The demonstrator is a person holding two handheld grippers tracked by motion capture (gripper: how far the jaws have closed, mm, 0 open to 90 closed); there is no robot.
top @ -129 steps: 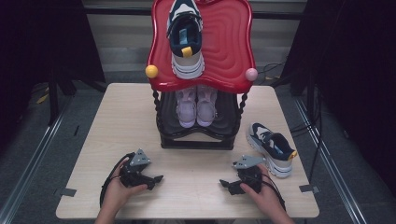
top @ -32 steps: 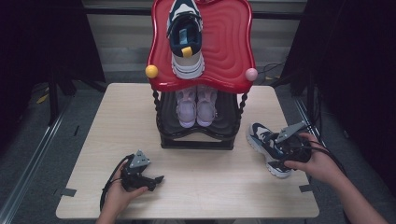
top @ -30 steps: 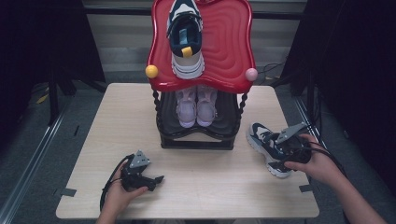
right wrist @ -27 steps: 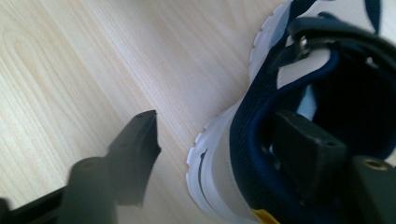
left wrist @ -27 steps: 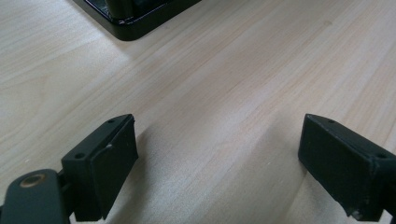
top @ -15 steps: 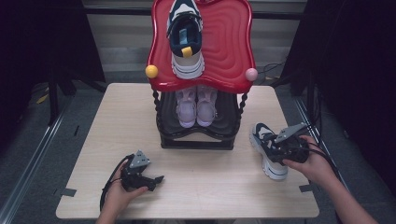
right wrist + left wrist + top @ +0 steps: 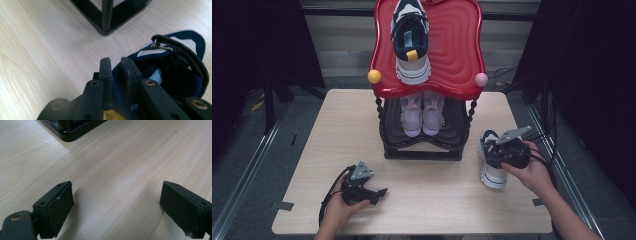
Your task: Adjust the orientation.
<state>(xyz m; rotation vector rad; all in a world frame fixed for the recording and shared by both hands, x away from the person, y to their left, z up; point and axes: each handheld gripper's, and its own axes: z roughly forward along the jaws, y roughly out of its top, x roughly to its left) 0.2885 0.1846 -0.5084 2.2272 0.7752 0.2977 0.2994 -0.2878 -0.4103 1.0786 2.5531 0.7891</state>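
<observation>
**Right claw clamps the navy shoe's collar**

The right claw (image 7: pixel 115 62) has just been closing, and its two black jaws now pinch the padded navy collar of the loose sneaker (image 7: pixel 492 162), one jaw inside the opening and one outside. That sneaker sits on the desk (image 7: pixel 312 145), just right of the shoe rack (image 7: pixel 427 145). The person's right hand (image 7: pixel 532 172) reaches in from the lower right, wrapped round the tool. The left claw (image 7: pixel 117 207) rests low over the bare desk near its front edge, jaws wide apart with nothing between them; the left hand (image 7: pixel 339 210) grips it from below. No brand or writing can be read. Four shoes show: one matching sneaker (image 7: pixel 411 40) on the red top tray (image 7: pixel 457 55), two pale pink shoes (image 7: pixel 422 112) on the lower shelf, and the held one.
</observation>
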